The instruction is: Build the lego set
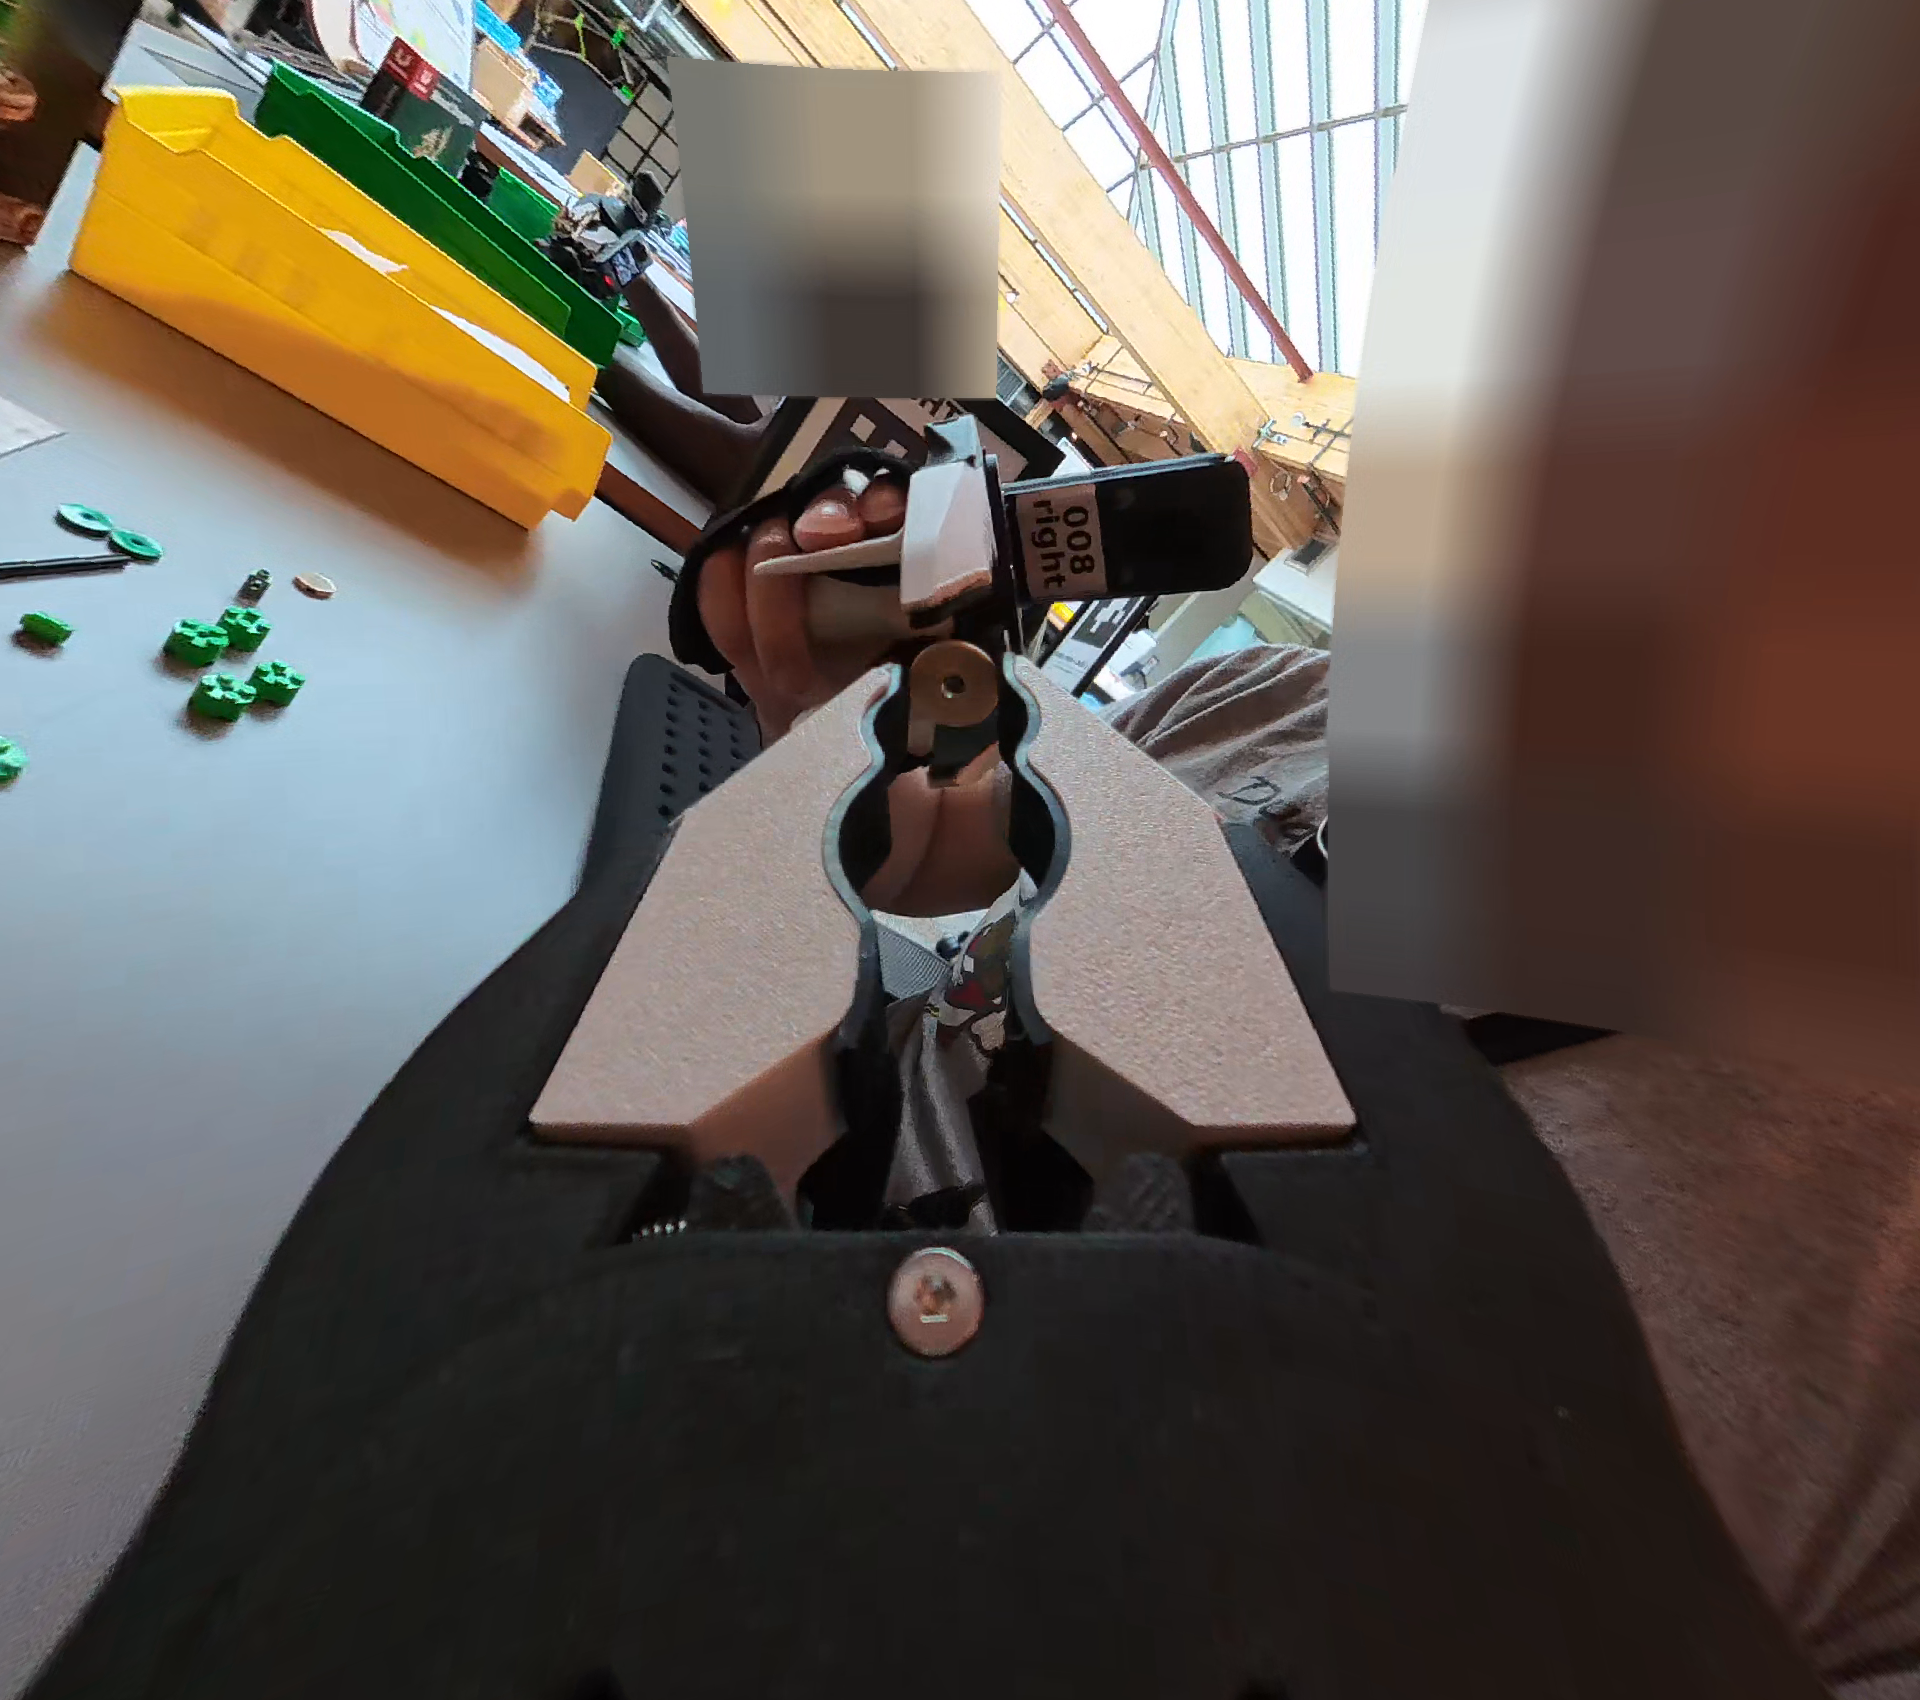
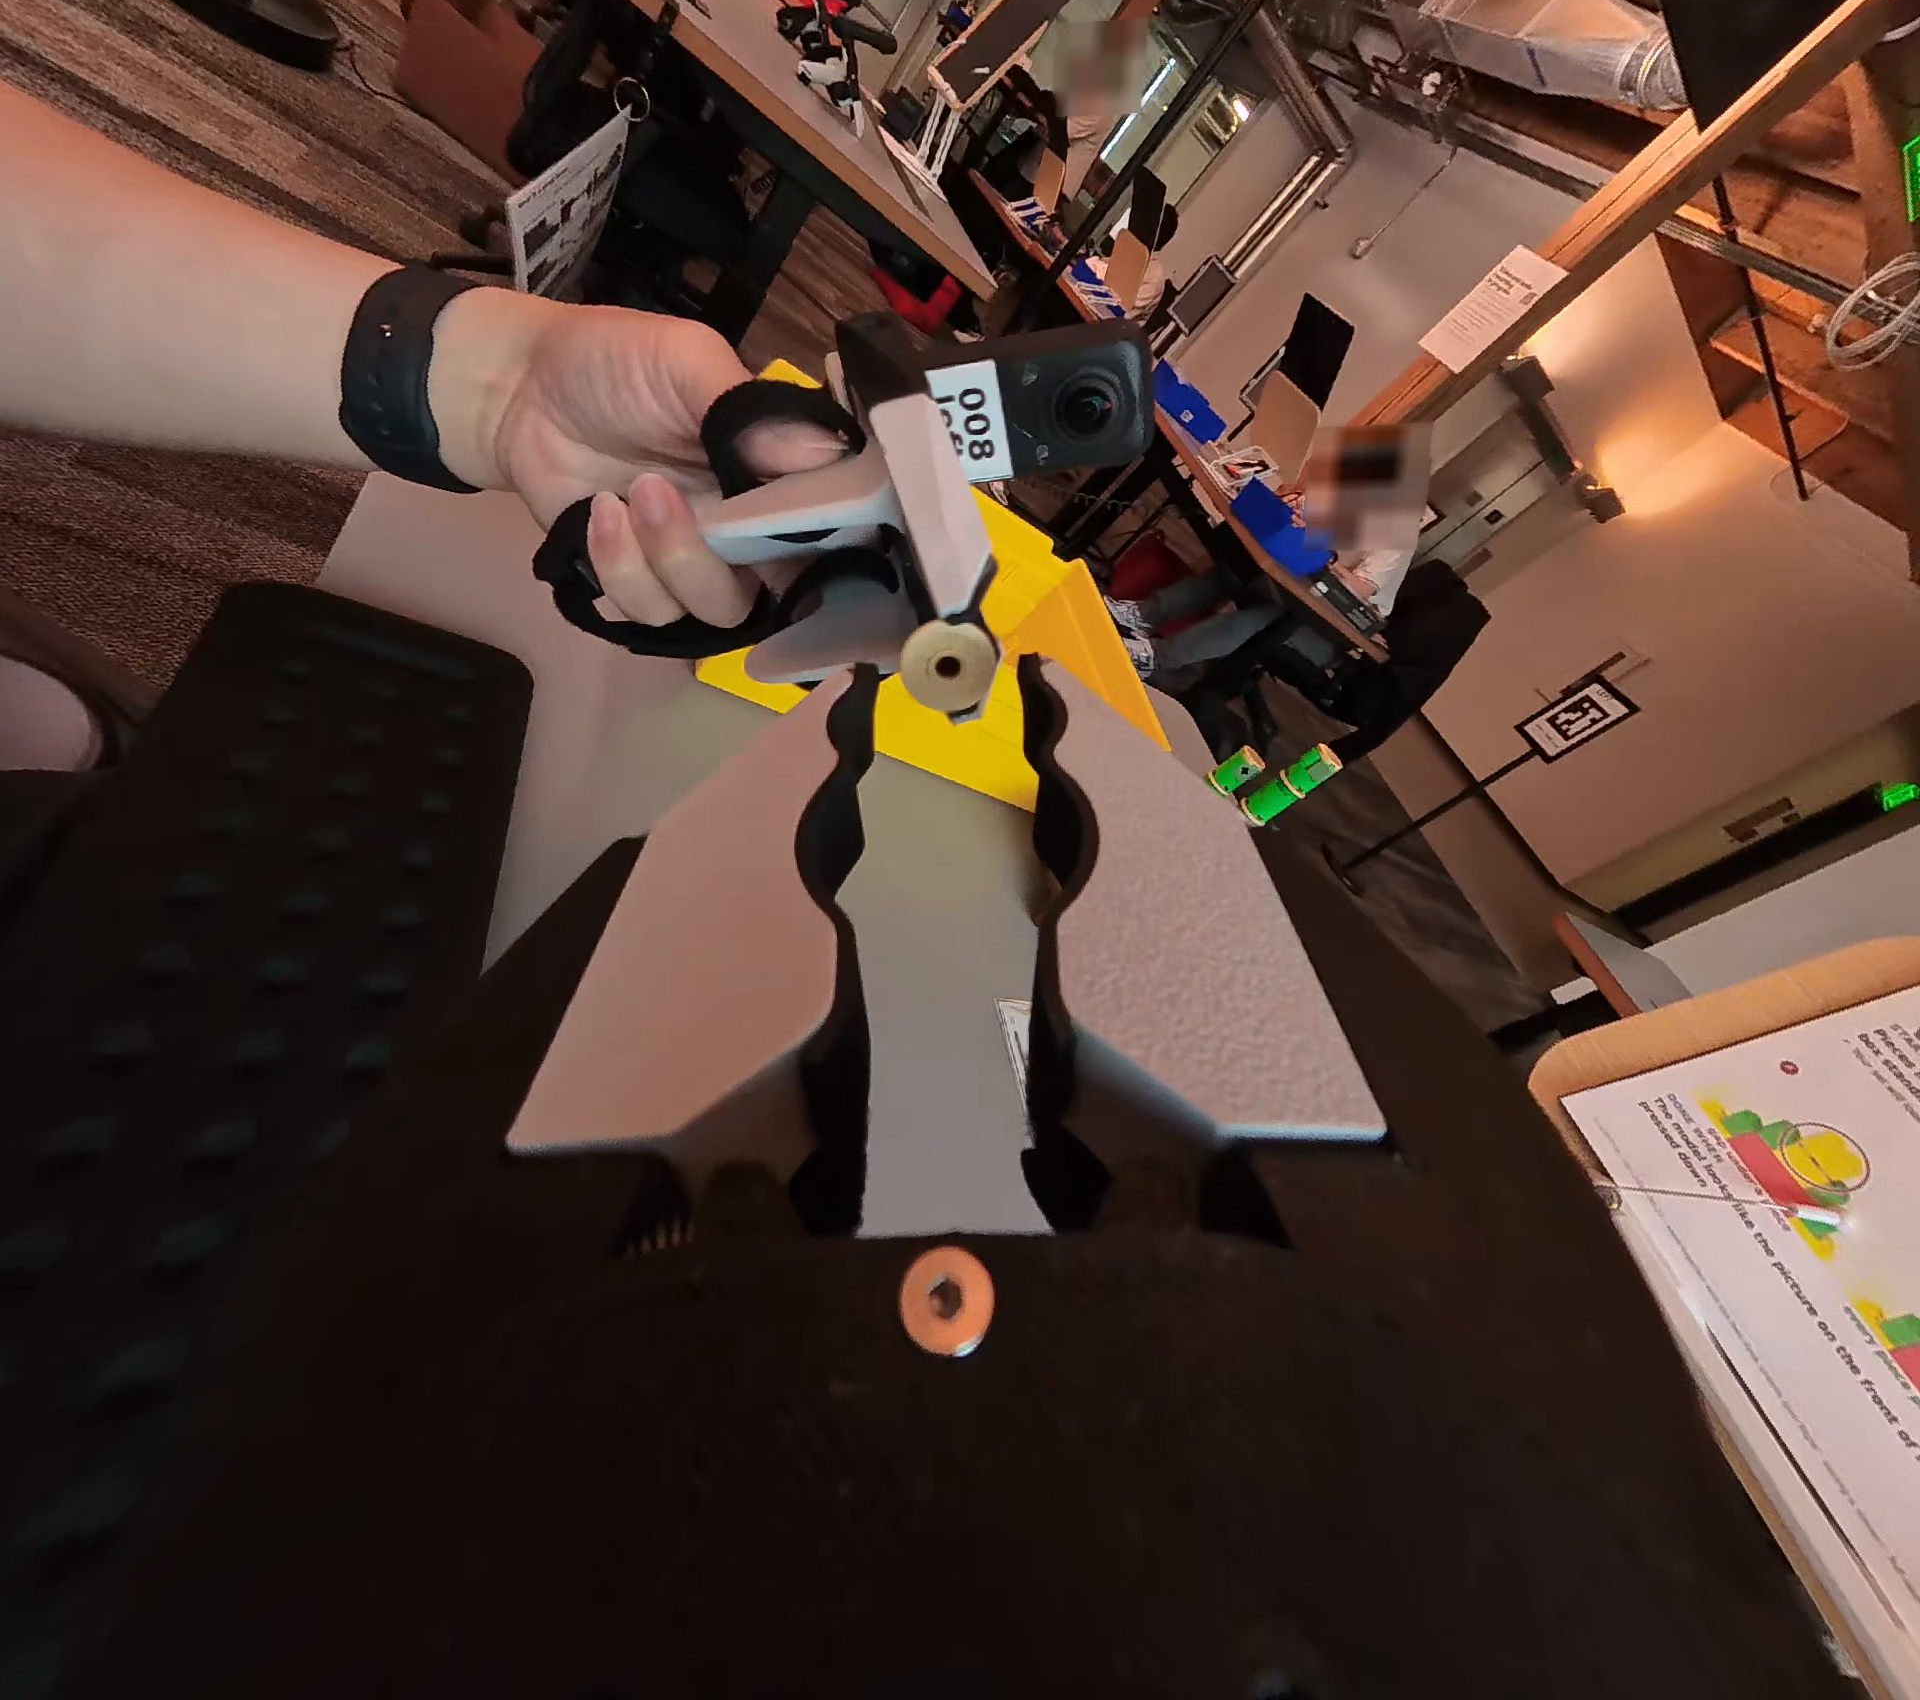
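Observation:
My left gripper (image 1: 951,679) is held up off the table and shut on a small tan round piece (image 1: 953,686) with a hole in its centre. The right gripper (image 1: 935,549) faces it, tip to tip. In the right wrist view the same piece (image 2: 947,668) sits at the tips of the left gripper (image 2: 951,622). My right gripper (image 2: 943,684) has its jaws a little wider than the piece, one on either side. Loose green bricks (image 1: 234,658), two green discs (image 1: 109,530) and a black axle (image 1: 62,567) lie on the grey table (image 1: 312,871).
A yellow bin (image 1: 343,310) and a green bin (image 1: 436,196) stand at the table's far side. The yellow bin also shows in the right wrist view (image 2: 1039,611). Green cylinder pieces (image 2: 1273,783) lie beside it. An instruction sheet (image 2: 1787,1235) is at the lower right. A black mesh chair back (image 2: 260,819) is close. My left and right fingertips are right by each other.

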`<state>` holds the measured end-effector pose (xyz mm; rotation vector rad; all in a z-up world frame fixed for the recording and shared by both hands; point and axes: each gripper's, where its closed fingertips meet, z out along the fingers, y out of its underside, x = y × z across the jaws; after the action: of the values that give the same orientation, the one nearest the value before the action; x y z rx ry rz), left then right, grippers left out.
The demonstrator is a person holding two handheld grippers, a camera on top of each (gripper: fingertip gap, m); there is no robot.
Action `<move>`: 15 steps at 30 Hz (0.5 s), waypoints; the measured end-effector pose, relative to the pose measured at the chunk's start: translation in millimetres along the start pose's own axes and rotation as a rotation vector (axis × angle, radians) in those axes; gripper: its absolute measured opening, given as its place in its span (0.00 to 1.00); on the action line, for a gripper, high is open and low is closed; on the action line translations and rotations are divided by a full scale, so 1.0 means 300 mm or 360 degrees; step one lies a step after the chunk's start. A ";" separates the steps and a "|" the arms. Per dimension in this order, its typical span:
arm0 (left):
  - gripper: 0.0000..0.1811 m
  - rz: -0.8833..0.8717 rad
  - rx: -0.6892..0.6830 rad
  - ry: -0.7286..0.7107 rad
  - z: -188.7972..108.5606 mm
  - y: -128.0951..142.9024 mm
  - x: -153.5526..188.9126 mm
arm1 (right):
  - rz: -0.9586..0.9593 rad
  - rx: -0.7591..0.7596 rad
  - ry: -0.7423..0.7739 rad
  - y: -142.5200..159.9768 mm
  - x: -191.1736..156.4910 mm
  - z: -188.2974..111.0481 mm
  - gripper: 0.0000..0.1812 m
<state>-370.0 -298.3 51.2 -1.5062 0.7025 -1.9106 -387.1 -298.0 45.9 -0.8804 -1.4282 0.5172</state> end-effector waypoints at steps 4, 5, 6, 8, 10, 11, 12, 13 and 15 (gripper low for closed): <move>0.08 0.0027 -0.0048 -0.0024 0.023 0.019 0.001 | -0.0002 0.0023 -0.0033 -0.015 -0.014 -0.024 0.09; 0.08 0.0041 -0.0051 -0.0044 0.026 0.021 -0.003 | 0.0012 0.0011 -0.0041 -0.010 -0.016 -0.028 0.09; 0.09 0.0058 -0.0048 -0.0084 0.027 0.021 -0.013 | 0.0026 -0.0018 -0.0048 0.002 -0.014 -0.038 0.09; 0.22 0.0088 -0.0050 -0.0201 0.015 0.020 -0.040 | 0.0026 -0.0181 -0.0017 0.069 0.019 -0.092 0.09; 0.24 0.0139 -0.0070 -0.0308 -0.012 0.031 -0.056 | 0.0063 -0.0486 0.0050 0.208 0.093 -0.207 0.09; 0.24 0.0167 -0.0083 -0.0361 -0.029 0.040 -0.061 | 0.0136 -0.0660 0.0057 0.296 0.126 -0.283 0.09; 0.23 0.0191 -0.0095 -0.0407 -0.046 0.049 -0.063 | 0.0274 -0.0881 0.0011 0.401 0.138 -0.370 0.09; 0.23 0.0213 -0.0106 -0.0447 -0.063 0.056 -0.063 | 0.0432 -0.1121 -0.0025 0.512 0.144 -0.466 0.09; 0.22 0.0242 -0.0112 -0.0488 -0.090 0.062 -0.053 | 0.0725 -0.1514 -0.0143 0.693 0.108 -0.641 0.09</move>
<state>-391.2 -298.3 21.4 -1.6906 0.7259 -1.5139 -155.8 -188.4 -79.9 -1.9884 -1.5569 0.1780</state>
